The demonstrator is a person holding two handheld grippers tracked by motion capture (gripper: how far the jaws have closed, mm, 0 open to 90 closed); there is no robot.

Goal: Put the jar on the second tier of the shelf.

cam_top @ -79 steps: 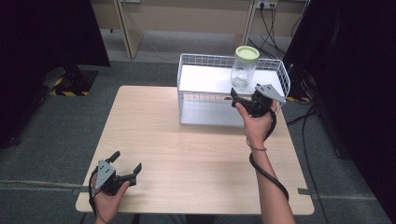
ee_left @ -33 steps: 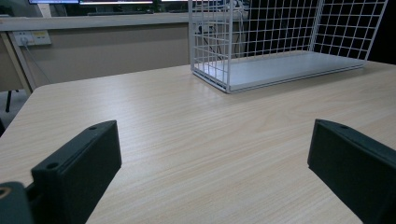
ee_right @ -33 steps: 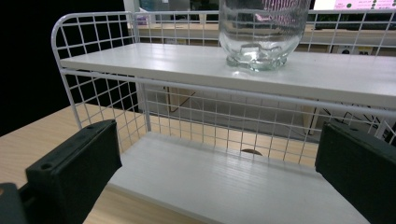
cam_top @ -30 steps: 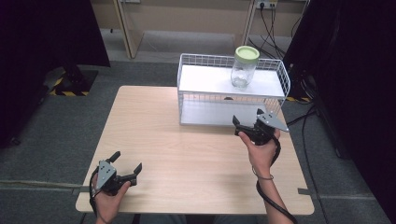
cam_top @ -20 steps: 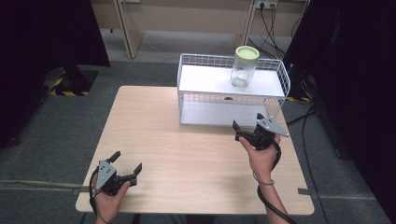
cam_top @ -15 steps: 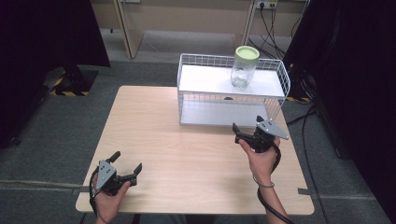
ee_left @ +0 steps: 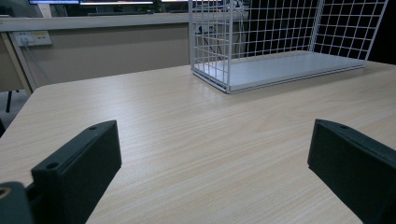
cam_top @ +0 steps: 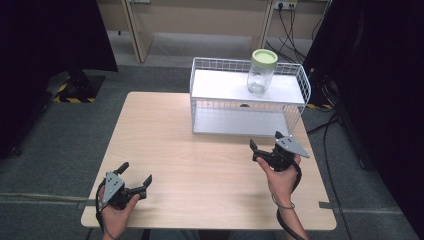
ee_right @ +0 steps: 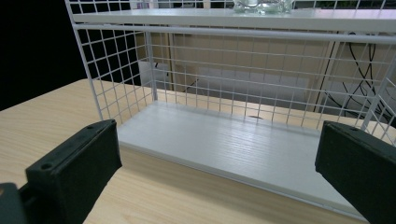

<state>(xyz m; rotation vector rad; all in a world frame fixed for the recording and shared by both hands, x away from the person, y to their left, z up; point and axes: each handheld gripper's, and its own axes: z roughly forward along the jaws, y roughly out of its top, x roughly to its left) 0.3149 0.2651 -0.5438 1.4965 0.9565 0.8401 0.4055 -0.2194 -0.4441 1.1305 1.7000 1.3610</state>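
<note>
- The right gripper (cam_top: 264, 143) has been drawn back from the top shelf of the wire rack (cam_top: 299, 82), where it was beside the glass jar (cam_top: 261, 73) a few seconds ago; it is now held low over the table (cam_top: 200, 165), just in front of the rack's lower right corner.
- Its jaws are spread wide and nothing is held between them; the jar has been let go.
- From this it is judged that the placing of the jar is finished and the hand is being retired.
- The jar is seen upright on the upper shelf, above and beyond the right gripper, with its pale green lid (cam_top: 264, 57) on; no contents can be made out inside it.
- The lower shelf (ee_right: 243, 144), straight ahead of the right gripper, is bare.
- The left gripper (cam_top: 135, 176) is unmoved near the table's near edge, well apart from the rack, jaws wide and empty.
</note>
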